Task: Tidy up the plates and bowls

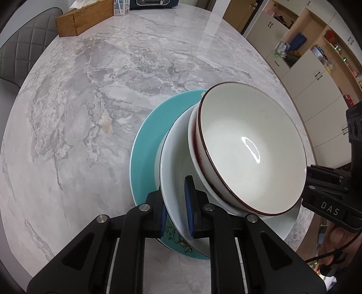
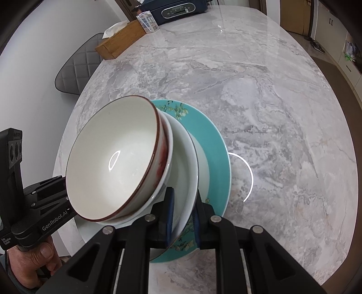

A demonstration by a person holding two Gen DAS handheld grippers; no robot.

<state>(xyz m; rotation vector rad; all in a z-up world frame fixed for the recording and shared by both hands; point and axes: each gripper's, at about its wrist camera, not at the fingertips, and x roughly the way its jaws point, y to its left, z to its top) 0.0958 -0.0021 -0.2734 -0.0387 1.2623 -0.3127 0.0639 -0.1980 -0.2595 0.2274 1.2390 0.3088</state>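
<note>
Both your grippers clamp the stack's opposite rims: left gripper (image 1: 176, 209) and right gripper (image 2: 183, 217) each pinch the white dish (image 1: 178, 162) and teal plate (image 1: 144, 147). The brown-rimmed bowl (image 1: 251, 151) nests on top, apparently lifted off the table (image 1: 79, 113), at 12 o'clock from either tool.

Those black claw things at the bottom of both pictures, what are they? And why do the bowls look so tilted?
They are grabbing tools a person holds, one in each hand. Each tool has a camera, so one picture looks along the left tool and the other along the right tool. Both pinch opposite rims of a big white bowl. A turquoise plate sits under it, and a brown-rimmed bowl is stacked inside on top. The round lenses bend the view, so the stack looks tilted. Behind is a marble table with a wooden tissue box.
</note>
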